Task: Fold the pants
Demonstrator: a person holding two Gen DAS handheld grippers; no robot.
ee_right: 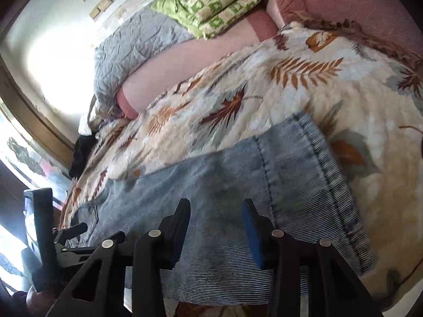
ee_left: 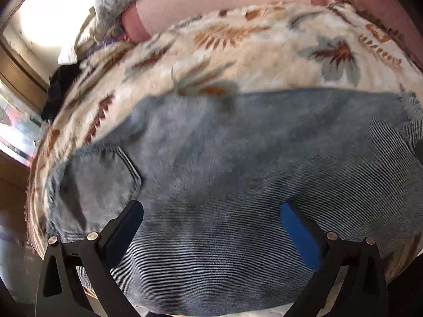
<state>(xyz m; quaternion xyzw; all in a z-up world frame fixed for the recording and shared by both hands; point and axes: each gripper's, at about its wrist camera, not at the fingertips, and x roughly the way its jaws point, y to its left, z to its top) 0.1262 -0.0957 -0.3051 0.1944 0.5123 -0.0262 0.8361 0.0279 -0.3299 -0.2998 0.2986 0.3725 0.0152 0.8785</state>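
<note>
Lying flat across the leaf-print blanket on the bed, the pants are spread lengthwise, which suits folding: the denim is smooth and every edge can be reached from the near side. At the left end sits the seat, its back pocket facing up. The left gripper hangs above the cloth beside that pocket, jaws spread wide with nothing between them, probably placed to take the waist end. Further right the legs run on to the hem, stitched and lying just short of the blanket's bare part. The right gripper hovers over this leg end, jaws partly open and holding nothing; bare denim shows in the gap. One tool at each end looks like readiness for bringing hem toward waist. Pillows and a green quilt are stacked well apart, behind.
</note>
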